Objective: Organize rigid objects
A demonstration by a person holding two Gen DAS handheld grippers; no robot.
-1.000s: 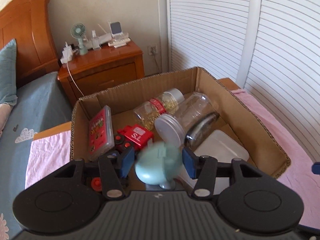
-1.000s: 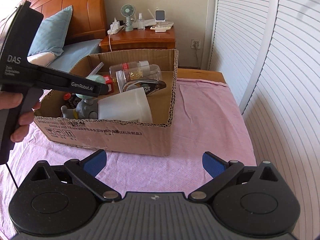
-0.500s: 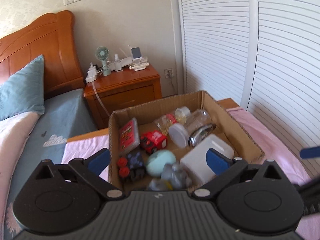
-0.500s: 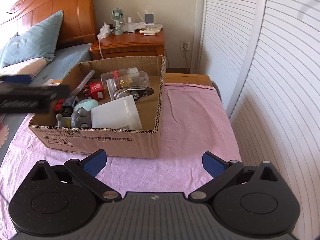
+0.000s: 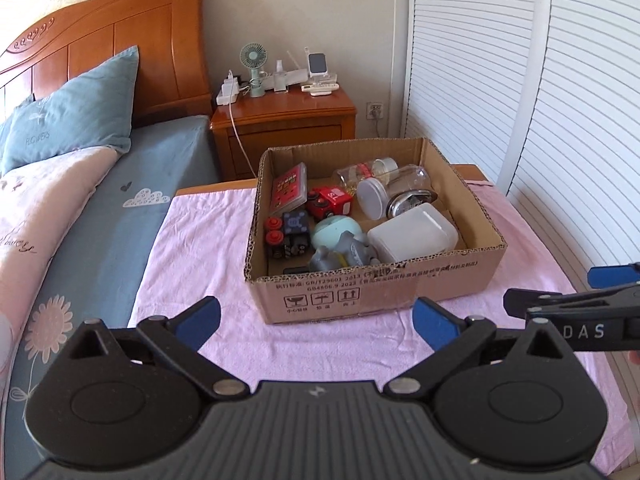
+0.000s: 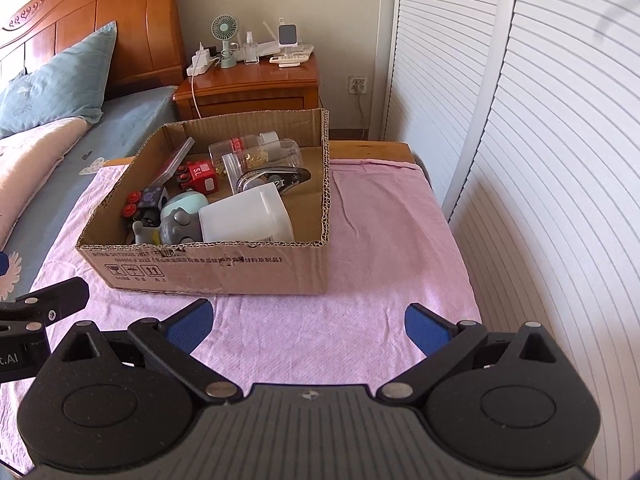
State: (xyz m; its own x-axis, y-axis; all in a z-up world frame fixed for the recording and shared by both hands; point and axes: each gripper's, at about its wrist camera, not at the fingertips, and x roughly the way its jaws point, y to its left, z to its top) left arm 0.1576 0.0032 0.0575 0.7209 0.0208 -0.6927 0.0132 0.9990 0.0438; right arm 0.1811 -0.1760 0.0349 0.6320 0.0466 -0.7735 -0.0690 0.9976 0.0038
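Note:
A cardboard box (image 5: 372, 292) (image 6: 208, 268) stands on the pink cloth. Inside lie a teal egg-shaped toy (image 5: 334, 229), a grey figure (image 5: 344, 256), a white plastic tub (image 5: 412, 236) (image 6: 246, 216), clear jars (image 5: 384, 190) (image 6: 260, 156), a red toy (image 5: 330, 202) (image 6: 200, 176), a dark cube with red knobs (image 5: 286, 234) and a red card case (image 5: 286, 188). My left gripper (image 5: 316, 320) is open and empty, in front of the box. My right gripper (image 6: 310, 324) is open and empty, also in front of the box.
The pink cloth (image 6: 380, 240) covers a low table beside a bed (image 5: 72, 220). A wooden nightstand (image 5: 284, 120) with a fan and chargers stands behind the box. White louvred doors (image 6: 540, 140) run along the right. The right gripper's body (image 5: 580, 312) shows at the left view's right edge.
My left gripper let go of the teal egg toy into the box, opened wide and drew back and up. My right gripper drew back a little.

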